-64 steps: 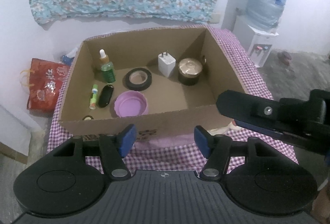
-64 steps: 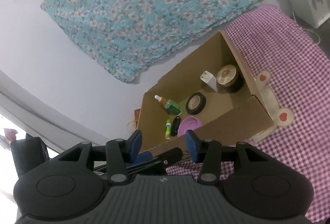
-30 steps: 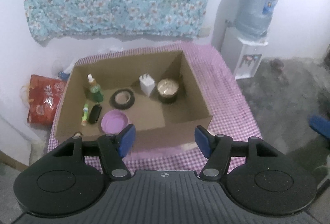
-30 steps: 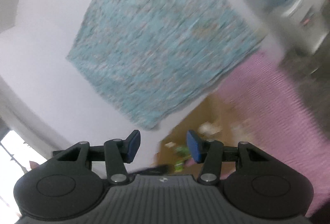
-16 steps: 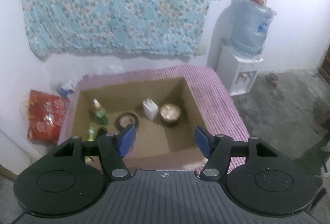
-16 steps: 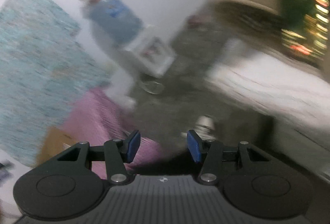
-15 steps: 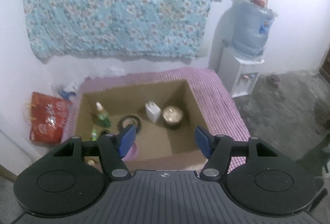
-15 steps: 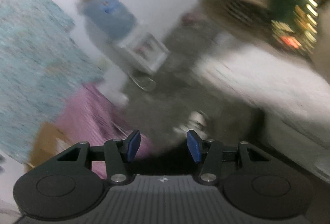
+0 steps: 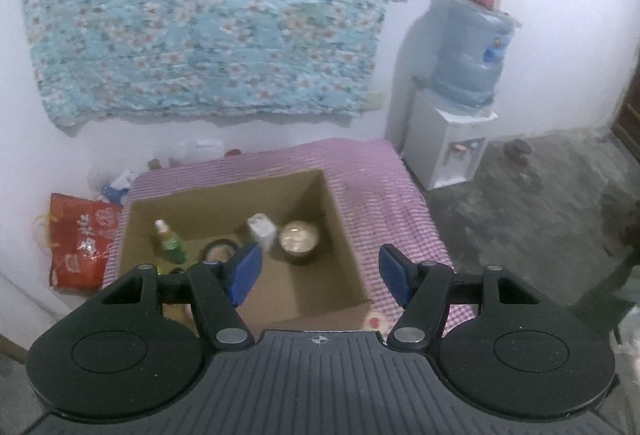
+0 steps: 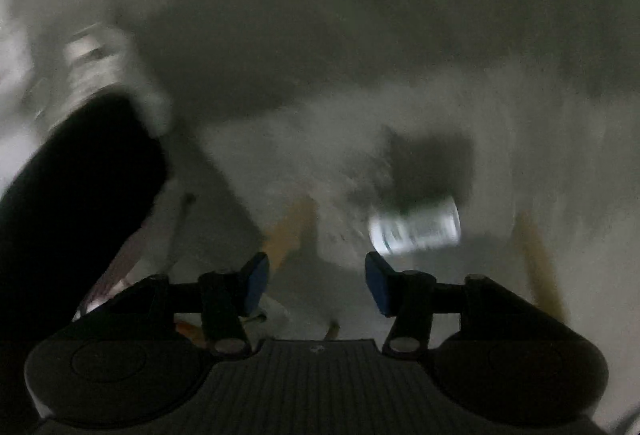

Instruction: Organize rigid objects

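Left tool [image 9: 320, 271] hangs above cardboard box [image 9: 340, 231].

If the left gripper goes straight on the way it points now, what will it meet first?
Probably the bare floor of the cardboard box; the left gripper holds nothing. Depth is unclear.

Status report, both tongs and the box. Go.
Left tongs open, empty, above cardboard box. Right tongs opening, empty, view dark and blurred. Bottle, charger boxed.
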`<action>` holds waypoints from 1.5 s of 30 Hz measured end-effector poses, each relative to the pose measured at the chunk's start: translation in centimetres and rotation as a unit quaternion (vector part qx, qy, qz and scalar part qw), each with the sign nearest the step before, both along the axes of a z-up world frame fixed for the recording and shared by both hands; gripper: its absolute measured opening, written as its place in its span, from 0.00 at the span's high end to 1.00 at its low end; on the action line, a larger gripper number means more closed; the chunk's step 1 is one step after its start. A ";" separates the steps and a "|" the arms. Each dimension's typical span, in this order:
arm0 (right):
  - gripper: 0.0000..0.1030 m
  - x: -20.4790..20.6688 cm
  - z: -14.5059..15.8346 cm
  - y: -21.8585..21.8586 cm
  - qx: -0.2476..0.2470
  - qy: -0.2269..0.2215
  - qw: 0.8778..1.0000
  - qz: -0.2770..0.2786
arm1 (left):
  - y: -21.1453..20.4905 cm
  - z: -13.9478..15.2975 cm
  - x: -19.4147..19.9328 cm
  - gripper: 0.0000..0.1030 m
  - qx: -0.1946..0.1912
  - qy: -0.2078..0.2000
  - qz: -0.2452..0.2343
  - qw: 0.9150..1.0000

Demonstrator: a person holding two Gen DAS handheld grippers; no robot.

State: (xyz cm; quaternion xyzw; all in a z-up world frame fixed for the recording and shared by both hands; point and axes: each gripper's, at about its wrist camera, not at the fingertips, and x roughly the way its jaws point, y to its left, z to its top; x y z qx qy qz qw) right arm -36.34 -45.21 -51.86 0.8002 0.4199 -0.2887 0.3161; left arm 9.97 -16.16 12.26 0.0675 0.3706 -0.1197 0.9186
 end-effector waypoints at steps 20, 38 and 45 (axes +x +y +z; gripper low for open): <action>0.20 -1.6 -13.8 10.1 0.152 0.114 0.966 -0.173 | -8.4 -1.0 -1.0 0.37 0.078 -0.005 -0.045 0.996; 0.45 0.9 -16.5 10.8 0.154 0.128 0.970 -0.136 | -11.2 -2.1 -0.9 0.37 0.119 0.004 -0.047 0.992; 0.46 2.2 -16.3 9.8 0.133 0.132 0.979 -0.081 | -11.5 -2.3 -1.3 0.37 0.130 0.000 -0.049 0.990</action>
